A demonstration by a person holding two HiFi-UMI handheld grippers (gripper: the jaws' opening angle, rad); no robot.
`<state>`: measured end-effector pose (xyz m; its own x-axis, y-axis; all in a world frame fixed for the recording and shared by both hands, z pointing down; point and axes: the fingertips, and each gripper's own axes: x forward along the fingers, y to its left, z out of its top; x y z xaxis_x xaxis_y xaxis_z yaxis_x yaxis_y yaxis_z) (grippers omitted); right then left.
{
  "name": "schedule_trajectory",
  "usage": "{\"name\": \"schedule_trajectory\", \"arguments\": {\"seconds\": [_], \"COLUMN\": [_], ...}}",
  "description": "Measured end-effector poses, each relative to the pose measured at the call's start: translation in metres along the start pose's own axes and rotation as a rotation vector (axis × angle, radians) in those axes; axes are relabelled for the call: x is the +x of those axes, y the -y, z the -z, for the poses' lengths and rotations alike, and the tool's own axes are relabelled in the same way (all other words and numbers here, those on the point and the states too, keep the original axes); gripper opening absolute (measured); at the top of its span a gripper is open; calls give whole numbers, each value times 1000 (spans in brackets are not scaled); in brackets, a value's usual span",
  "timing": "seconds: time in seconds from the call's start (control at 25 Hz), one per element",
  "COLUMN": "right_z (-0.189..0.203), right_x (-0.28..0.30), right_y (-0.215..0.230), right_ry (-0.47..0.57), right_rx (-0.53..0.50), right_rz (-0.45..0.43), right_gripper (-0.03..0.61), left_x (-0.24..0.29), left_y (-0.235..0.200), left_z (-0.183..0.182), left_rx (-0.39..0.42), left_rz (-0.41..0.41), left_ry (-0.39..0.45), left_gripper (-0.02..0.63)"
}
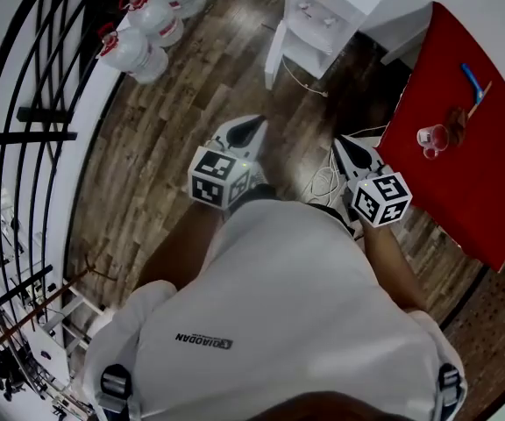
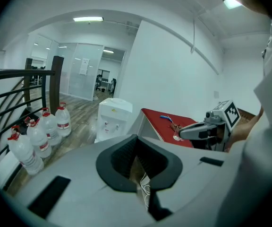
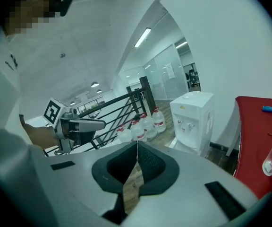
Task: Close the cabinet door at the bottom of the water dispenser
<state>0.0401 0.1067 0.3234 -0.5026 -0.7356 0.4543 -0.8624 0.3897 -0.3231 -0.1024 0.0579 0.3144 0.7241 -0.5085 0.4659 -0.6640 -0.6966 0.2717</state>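
Fingers of the left gripper meet at their tips with nothing between them, aimed toward the dispenser, which stands well ahead beside the red desk. In the right gripper view, the right gripper is likewise pressed together and empty, the dispenser far off. From the head view, the bottom door appears to hang ajar at the dispenser's left side, well apart from both grippers. The task looks barely begun: the approach and the push are both left.

An office: glass partitions, a water dispenser and spare water bottles.
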Motion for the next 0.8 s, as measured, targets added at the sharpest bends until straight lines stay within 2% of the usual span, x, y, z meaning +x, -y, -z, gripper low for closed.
{"name": "schedule_trajectory", "arguments": {"seconds": [0.36,0.6,0.8], "right_z": [-19,-24,-10], "right_x": [66,100,136], "right_y": [3,-11,13], "right_ry": [-4,-46,-96], "right_rx": [34,-5,1], "right_rz": [84,48,57], "right_gripper": [23,23,23], "left_x": [-7,-13,4], "left_y": [-77,-95,-105], "left_z": [-8,2,17], "left_rx": [44,24,22], "left_rz": [22,21,7], "left_ry": [-26,-43,-86], "left_gripper": [-3,-3,-3]}}
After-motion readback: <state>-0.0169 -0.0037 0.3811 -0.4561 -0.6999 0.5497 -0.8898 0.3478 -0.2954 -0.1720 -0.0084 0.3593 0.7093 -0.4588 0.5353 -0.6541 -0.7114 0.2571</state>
